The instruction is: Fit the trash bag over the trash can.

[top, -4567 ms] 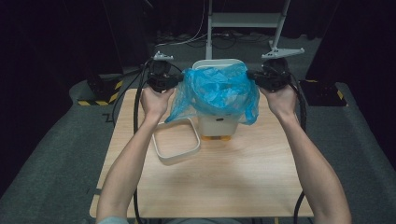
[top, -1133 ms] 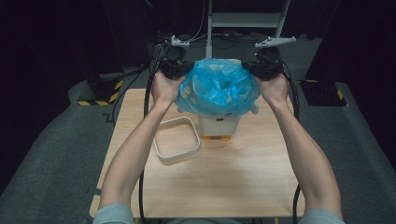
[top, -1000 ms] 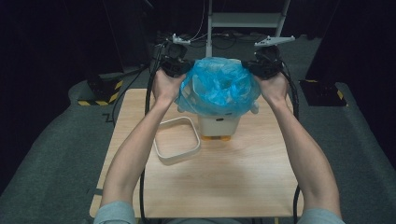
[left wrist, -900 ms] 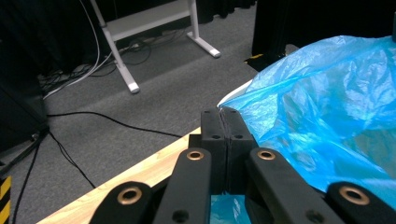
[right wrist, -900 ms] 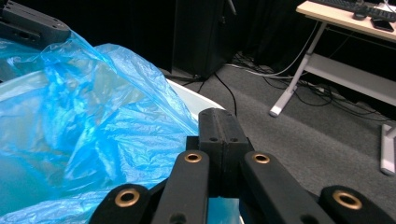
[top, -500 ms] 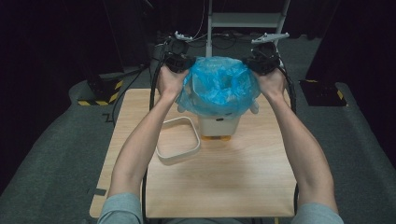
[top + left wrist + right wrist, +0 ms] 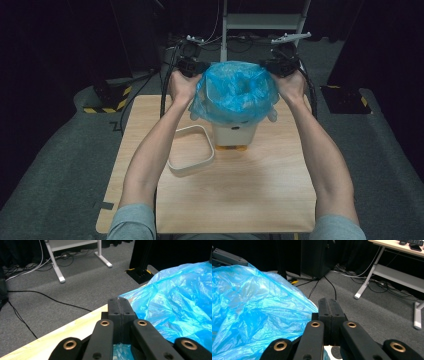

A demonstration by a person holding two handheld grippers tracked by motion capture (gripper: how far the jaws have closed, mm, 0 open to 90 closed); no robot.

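High view looks forward and down on the pale wooden surface (image 7: 250,185) — both claw views sit close, sharing the crinkled blue plastic bag (image 7: 235,92).

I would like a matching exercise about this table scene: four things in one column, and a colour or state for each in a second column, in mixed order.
Things:
1. plastic bag
2. small bin
3. loose rectangular ring
4. left tongs

Colour or state:
A. lies flat on the wooden table, beside the bin
B. blue, draped over the top of the bin
C. black, shut on the bag's edge
D. white, stands upright under the bag

Pairs: 1-B, 2-D, 3-A, 4-C
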